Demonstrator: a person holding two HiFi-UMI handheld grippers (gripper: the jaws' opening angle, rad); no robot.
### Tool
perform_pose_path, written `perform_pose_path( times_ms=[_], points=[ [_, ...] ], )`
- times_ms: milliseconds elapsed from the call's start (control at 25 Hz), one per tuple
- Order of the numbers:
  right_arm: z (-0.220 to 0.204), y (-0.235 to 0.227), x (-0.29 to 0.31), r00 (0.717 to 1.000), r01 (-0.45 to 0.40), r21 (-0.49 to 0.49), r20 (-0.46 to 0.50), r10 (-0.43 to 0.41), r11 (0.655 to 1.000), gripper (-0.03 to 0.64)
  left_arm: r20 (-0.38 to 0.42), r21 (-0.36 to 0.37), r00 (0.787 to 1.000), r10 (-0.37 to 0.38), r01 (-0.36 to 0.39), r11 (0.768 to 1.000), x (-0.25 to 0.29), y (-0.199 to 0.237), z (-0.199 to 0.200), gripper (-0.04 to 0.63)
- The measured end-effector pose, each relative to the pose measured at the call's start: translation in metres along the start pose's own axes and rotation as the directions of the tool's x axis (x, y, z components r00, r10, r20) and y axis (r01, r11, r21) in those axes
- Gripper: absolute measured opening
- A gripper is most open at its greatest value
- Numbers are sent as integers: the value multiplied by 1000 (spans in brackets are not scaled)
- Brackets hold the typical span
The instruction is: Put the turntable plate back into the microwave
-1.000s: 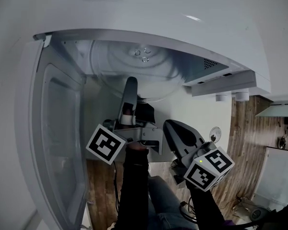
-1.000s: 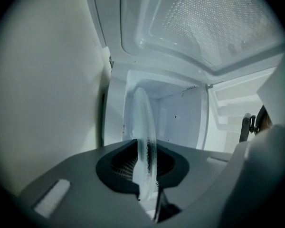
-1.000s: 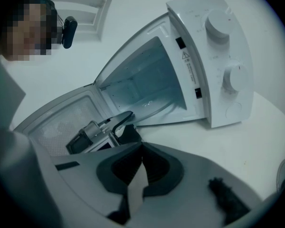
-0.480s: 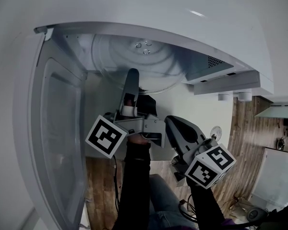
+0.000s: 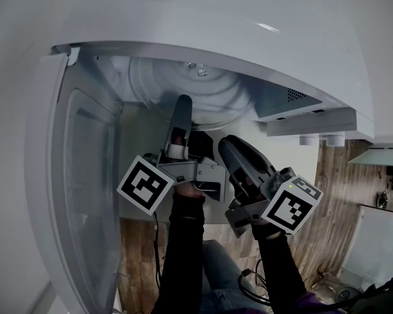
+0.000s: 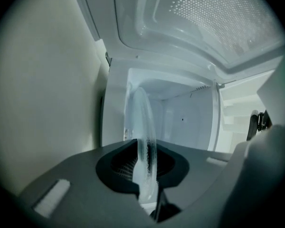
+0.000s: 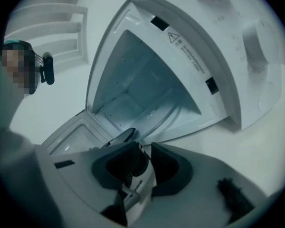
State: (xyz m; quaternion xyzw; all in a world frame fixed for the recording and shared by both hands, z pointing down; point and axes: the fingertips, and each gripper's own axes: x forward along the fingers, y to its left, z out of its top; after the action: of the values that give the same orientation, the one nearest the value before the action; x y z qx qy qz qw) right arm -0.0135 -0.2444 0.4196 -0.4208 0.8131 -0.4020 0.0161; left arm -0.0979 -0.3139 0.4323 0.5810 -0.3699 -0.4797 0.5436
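The clear glass turntable plate (image 5: 206,100) lies half inside the open white microwave (image 5: 249,18), its near rim sticking out of the cavity. My left gripper (image 5: 181,110) is shut on that rim. In the left gripper view the plate (image 6: 145,122) stands edge-on between the pads of that gripper (image 6: 146,167), with the cavity (image 6: 185,118) behind it. My right gripper (image 5: 226,144) is just right of the left one and below the plate. Its jaws have just been opening, and this gripper (image 7: 145,163) holds nothing. Past it I see the microwave (image 7: 204,56) and the plate's rim (image 7: 168,112).
The microwave door (image 5: 78,175) stands swung open at the left, close to my left gripper. The microwave's feet (image 5: 327,138) and a wooden floor (image 5: 327,201) show at the right. Dark sleeves (image 5: 183,254) fill the lower middle.
My right gripper has swung up and left, close beside the left gripper under the plate, and rolled. The left gripper and the plate have stayed put.
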Motion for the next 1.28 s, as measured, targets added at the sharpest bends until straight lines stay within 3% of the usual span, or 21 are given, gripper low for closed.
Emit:
perform_pose_path(
  times_ms=[320,760,1280],
  points=[
    [14,-4,20,997,-60,140,47,54,988,100,-16,15,1000,4,-4,1000,7,-3,-2,49],
    [17,-9,21,993,-86,270,96,62,959,83,-25,65,999,40,-39,997,8,-4,-2,57],
    [24,-7,17,985,-118,303,158,72,946,58,-58,53,996,66,-63,997,10,-5,-3,68]
  ],
)
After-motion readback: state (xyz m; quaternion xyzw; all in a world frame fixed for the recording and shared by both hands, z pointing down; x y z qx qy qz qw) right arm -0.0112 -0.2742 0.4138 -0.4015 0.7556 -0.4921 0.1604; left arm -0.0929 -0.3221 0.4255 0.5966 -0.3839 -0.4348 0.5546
